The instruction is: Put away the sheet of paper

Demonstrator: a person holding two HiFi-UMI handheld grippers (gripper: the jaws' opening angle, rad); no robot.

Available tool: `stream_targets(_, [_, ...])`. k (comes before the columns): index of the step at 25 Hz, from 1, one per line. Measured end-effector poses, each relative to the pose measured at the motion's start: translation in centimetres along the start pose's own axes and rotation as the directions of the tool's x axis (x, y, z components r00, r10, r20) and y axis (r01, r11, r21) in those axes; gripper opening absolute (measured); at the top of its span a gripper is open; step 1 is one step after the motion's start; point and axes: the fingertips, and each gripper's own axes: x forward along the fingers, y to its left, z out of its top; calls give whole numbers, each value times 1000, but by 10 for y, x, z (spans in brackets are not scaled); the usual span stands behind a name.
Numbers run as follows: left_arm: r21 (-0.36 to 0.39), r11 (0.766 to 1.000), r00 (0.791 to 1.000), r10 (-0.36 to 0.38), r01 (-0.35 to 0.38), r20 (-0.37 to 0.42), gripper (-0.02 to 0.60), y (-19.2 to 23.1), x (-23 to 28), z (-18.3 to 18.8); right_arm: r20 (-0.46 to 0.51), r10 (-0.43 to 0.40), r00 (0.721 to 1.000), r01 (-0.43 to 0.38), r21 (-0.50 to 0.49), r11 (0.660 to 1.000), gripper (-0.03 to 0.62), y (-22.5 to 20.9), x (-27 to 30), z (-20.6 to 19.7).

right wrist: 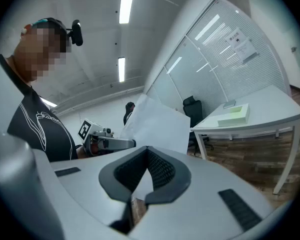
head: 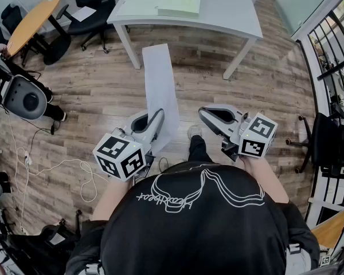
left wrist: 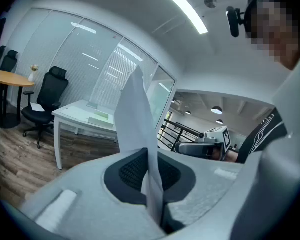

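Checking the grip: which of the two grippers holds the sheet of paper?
The left gripper: its jaws pinch the sheet of paper, while the right gripper is closed on nothing.

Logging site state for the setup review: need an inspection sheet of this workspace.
Surface: white table ahead, standing on a wood floor.
Job's things: sheet of paper held by its near end, sticking out forward, not on the table.
Clutter: pale green box on the table's far side.
Grippers: left claw shut on the sheet; right claw shut, empty, clear of the paper.
Cables: white cable looped on the floor at left.
Surroundings: black office chair, round wooden table, black railing at right.
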Motion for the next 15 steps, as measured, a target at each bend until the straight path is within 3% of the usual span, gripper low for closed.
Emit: stream_targets(15, [-7,1000,1000,-10,10,-19,11,0,21,-1,2,-6,1000,6,31,999,8,-19,-6,-3])
